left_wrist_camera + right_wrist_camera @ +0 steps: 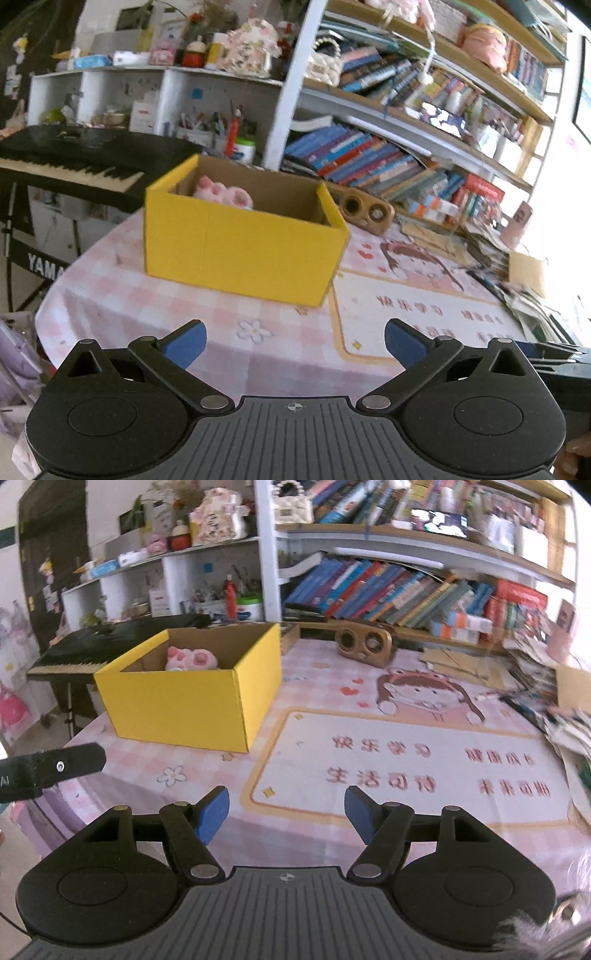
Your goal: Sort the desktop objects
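Note:
A yellow cardboard box [240, 243] [184, 698] stands on the pink checked tablecloth [184, 302] [229, 771], with a pink plush toy [223, 194] [192, 659] lying inside it. My left gripper [295, 343] hovers in front of the box, its blue pads wide apart with nothing between them. To the right of the box, my right gripper [287, 814] is held over the cartoon desk mat [406, 753], also open and empty. The black tip of the left gripper [51, 766] shows at the left edge of the right wrist view.
A wooden two-holed speaker [365, 210] [364, 642] sits behind the box. Bookshelves [369, 158] [388, 594] line the back. Piles of papers and a cardboard box [524, 273] [572, 686] crowd the right side. A black keyboard piano [66, 162] [92, 650] stands left of the table.

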Action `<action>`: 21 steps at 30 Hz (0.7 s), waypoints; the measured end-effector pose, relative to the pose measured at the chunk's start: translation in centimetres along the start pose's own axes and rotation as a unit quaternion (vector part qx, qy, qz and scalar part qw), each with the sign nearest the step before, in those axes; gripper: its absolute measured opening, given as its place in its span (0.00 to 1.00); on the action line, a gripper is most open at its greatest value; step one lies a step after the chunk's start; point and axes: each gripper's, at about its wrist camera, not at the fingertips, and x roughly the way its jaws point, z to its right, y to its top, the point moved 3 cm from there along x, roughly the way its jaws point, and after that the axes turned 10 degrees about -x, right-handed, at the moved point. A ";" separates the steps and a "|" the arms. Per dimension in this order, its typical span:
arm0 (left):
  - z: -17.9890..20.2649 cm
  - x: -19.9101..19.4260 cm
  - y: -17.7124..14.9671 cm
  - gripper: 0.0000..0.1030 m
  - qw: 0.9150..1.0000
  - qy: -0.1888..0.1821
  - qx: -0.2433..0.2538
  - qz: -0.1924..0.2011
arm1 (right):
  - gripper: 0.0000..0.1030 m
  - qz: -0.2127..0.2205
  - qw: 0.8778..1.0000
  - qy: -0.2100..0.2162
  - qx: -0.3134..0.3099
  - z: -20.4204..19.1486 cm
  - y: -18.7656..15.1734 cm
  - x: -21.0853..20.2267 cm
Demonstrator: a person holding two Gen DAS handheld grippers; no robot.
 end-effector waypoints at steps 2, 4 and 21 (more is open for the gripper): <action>0.4 -0.1 -0.3 1.00 1.000 -0.007 0.005 -0.004 | 0.65 -0.002 1.000 -0.006 0.012 0.4 -0.6 -0.5; 0.7 -0.1 -0.6 1.00 1.000 -0.013 0.011 -0.007 | 0.65 -0.002 1.000 -0.012 0.021 0.6 -1.0 -1.0; 2.8 0.4 -1.7 1.00 0.998 0.014 0.049 -0.033 | 0.65 -0.021 0.998 -0.031 0.049 2.2 -2.7 -2.4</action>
